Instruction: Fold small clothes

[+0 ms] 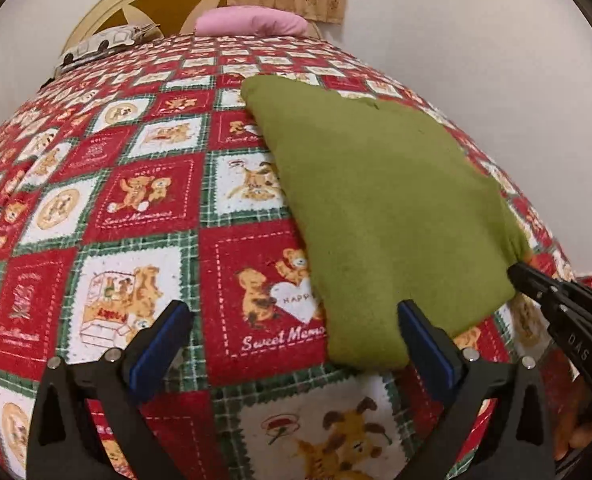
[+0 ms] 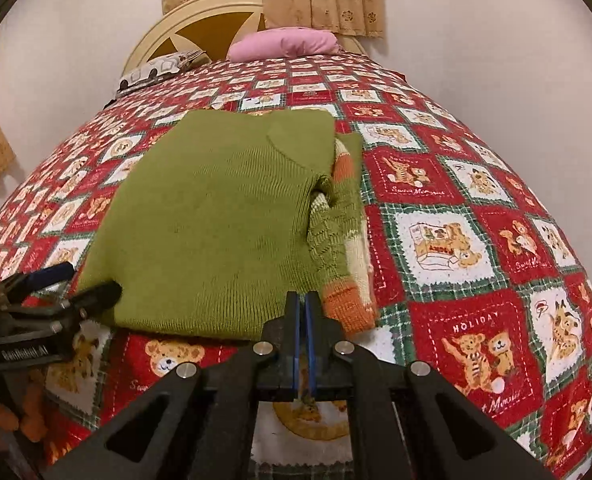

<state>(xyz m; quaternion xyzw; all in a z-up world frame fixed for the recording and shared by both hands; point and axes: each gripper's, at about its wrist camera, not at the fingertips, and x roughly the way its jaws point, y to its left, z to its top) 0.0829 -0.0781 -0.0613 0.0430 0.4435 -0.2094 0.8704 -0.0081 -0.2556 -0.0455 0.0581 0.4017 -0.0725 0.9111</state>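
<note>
At six o'clock in the right wrist view, the right gripper [image 2: 304, 300] has its blue pads pressed together with nothing visibly between them, its tips just beside the near hem of the green sweater [image 2: 216, 220]. At nine o'clock in that view the left gripper [image 2: 76, 284] sits spread apart, one finger on the sweater's near left corner; from its own camera the left gripper [image 1: 296, 320] is plainly released, its right pad resting at the garment's near edge and its left pad over the bare bedspread [image 1: 136, 200]. The sweater lies on the bed, already folded into a rough rectangle running from near centre toward twelve o'clock, with an orange-cuffed sleeve [image 2: 345, 308] and striped knit sticking out along its right side at about three o'clock of the pile. It looks a soft, light, ribbed knit: limp, stretchy and likely to sag or unfold if lifted by one layer, so I would pinch all layers together at the two near corners, or take the cuff to tuck the sleeve in. Farther off at twelve o'clock sit a pink pillow [image 2: 284, 42] and the headboard [image 2: 200, 20].
</note>
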